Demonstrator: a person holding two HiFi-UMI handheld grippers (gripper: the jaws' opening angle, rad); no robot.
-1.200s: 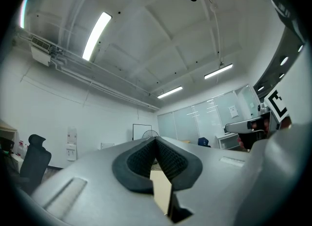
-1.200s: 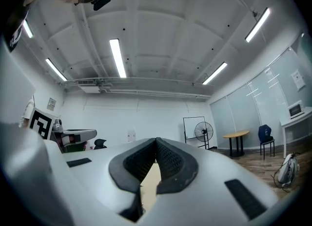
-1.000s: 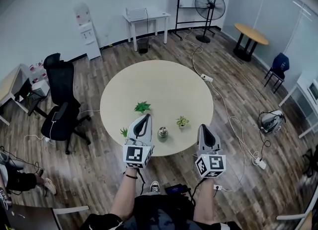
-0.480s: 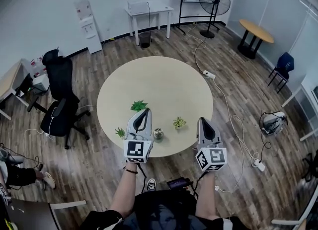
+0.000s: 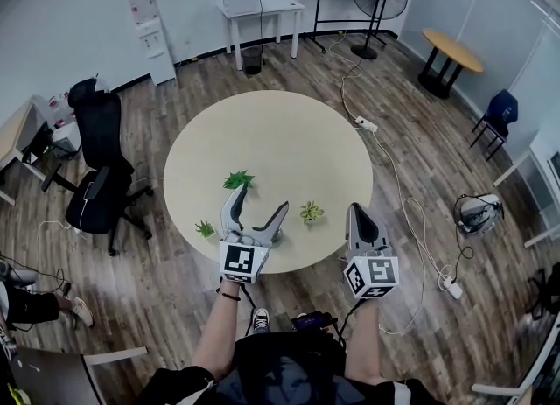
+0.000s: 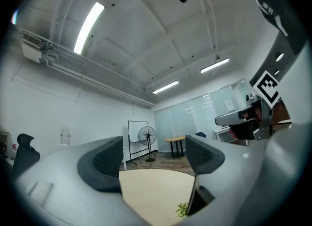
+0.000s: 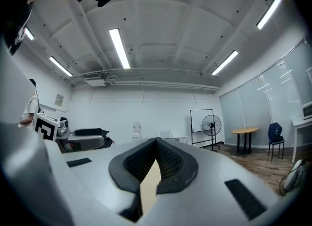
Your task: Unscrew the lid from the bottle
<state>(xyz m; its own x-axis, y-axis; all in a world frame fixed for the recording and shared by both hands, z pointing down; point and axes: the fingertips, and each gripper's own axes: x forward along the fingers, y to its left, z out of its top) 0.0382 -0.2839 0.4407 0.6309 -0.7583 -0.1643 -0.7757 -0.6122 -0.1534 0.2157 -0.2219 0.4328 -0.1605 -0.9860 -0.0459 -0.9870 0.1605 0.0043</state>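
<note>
My left gripper (image 5: 256,203) reaches over the near edge of the round beige table (image 5: 289,145). Its jaws have just been opening and now stand wide apart. In the left gripper view only bare tabletop (image 6: 156,191) and a small plant (image 6: 182,209) show between the jaws of the left gripper (image 6: 153,159). The bottle shows in no view; the right finger (image 5: 278,218) of the left gripper covers the table's edge there. My right gripper (image 5: 359,217) hangs at the table's near right edge, shut and empty, with a sliver of table between the pads of the right gripper (image 7: 156,159).
Three small potted plants stand on the near half of the table: one (image 5: 237,179) ahead of the left gripper, one (image 5: 206,228) to its left, one (image 5: 308,212) between the grippers. A black office chair (image 5: 96,163) stands left of the table. Cables (image 5: 411,219) trail across the floor at the right.
The left gripper's jaws have gone from shut to wide open. The bottle that stood beside its right finger is now out of sight behind it. Both grippers have shifted slightly.
</note>
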